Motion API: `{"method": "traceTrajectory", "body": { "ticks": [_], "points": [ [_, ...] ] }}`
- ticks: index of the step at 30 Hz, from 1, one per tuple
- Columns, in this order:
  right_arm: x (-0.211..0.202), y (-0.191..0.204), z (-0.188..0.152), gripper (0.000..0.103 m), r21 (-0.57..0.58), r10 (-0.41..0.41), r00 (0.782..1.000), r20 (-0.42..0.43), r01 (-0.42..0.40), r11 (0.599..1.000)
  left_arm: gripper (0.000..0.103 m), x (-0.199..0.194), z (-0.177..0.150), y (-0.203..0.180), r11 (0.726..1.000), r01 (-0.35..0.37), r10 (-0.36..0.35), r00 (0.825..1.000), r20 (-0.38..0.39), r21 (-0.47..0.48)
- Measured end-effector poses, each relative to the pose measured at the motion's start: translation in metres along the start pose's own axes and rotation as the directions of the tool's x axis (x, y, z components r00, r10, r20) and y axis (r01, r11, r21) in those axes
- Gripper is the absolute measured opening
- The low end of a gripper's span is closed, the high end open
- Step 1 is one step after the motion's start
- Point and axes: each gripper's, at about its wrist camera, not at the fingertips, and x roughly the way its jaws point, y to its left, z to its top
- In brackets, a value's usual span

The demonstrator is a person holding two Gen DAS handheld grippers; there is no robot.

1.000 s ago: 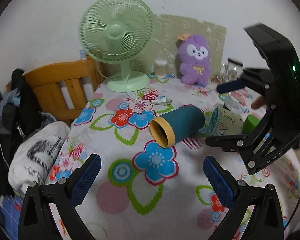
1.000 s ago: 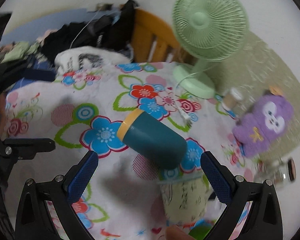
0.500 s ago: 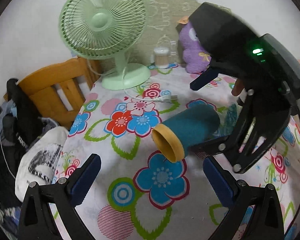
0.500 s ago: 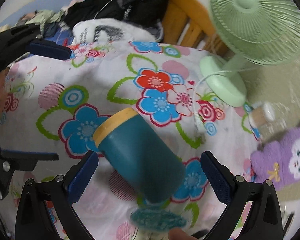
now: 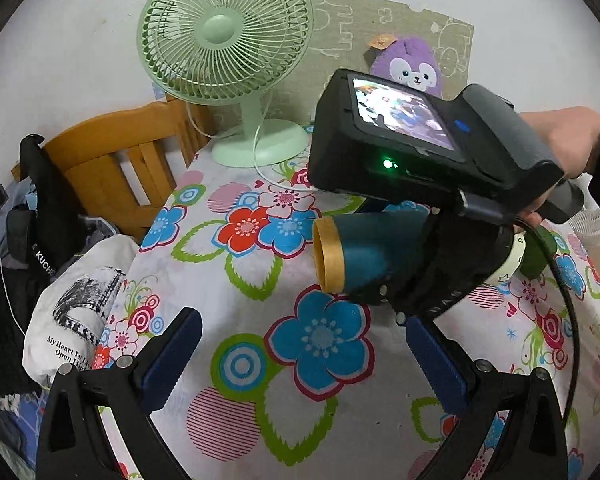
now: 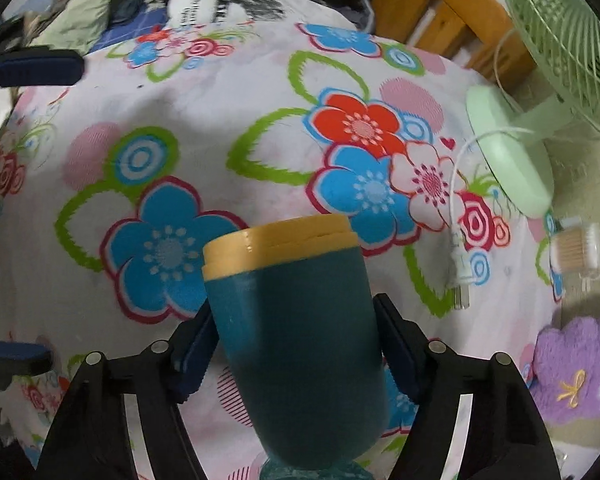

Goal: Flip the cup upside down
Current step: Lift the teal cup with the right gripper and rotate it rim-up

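Observation:
The teal cup with a yellow rim (image 6: 296, 336) lies on its side on the floral tablecloth, its open mouth pointing away from the right wrist camera. My right gripper (image 6: 296, 354) is shut on the cup, one blue pad on each side of its body. In the left wrist view the cup (image 5: 356, 252) shows its open mouth toward the left, half hidden under the right gripper's black body (image 5: 440, 248). My left gripper (image 5: 304, 356) is open and empty, low over the cloth in front of the cup.
A green desk fan (image 5: 236, 64) stands at the table's back with its white cable (image 6: 458, 208). A purple plush (image 5: 410, 66) sits behind the cup. A wooden chair (image 5: 116, 160) and piled clothes (image 5: 60, 264) lie off the left edge. A small jar (image 6: 572, 248) stands near the fan.
My right gripper has moved in over the lying cup and closed its pads on the cup's body. The left gripper stays open and has come slightly closer.

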Motion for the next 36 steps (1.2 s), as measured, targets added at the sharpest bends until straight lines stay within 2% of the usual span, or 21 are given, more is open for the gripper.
{"method": "traceTrajectory", "body": {
  "ticks": [4, 11, 19, 25, 29, 33, 36],
  "points": [
    [-0.006, 0.003, 0.001, 0.074, 0.027, -0.021, 0.999, 0.030, 0.020, 0.999, 0.103, -0.008, -0.004, 0.004, 1.000, 0.010, -0.010, 1.000, 0.008, -0.014],
    [-0.041, 0.019, 0.011, 0.073, 0.103, -0.091, 0.988, 0.125, 0.078, 0.992, 0.103, -0.031, -0.013, 0.013, 0.999, 0.037, -0.036, 0.999, 0.033, -0.036],
    [-0.079, 0.057, 0.007, 0.071, 0.212, -0.155, 0.971, 0.181, 0.115, 0.970, 0.103, -0.064, -0.030, 0.017, 0.996, 0.079, -0.076, 0.995, 0.063, -0.049],
    [-0.096, 0.093, -0.017, 0.071, 0.392, -0.272, 0.949, 0.159, 0.192, 0.900, 0.103, -0.088, -0.049, 0.013, 0.993, 0.110, -0.107, 0.991, 0.086, -0.035],
    [-0.120, 0.122, -0.045, 0.071, 0.528, -0.315, 0.928, 0.200, 0.168, 0.832, 0.103, -0.102, -0.069, 0.004, 0.990, 0.143, -0.142, 0.985, 0.096, -0.008],
    [-0.144, 0.157, -0.072, 0.071, 0.585, -0.375, 0.901, 0.220, 0.185, 0.790, 0.103, -0.119, -0.092, -0.009, 0.986, 0.164, -0.167, 0.981, 0.096, 0.035],
    [-0.154, 0.175, -0.093, 0.071, 0.617, -0.372, 0.902, 0.219, 0.167, 0.769, 0.103, -0.130, -0.112, -0.017, 0.980, 0.189, -0.193, 0.977, 0.088, 0.057]
  ]
}}
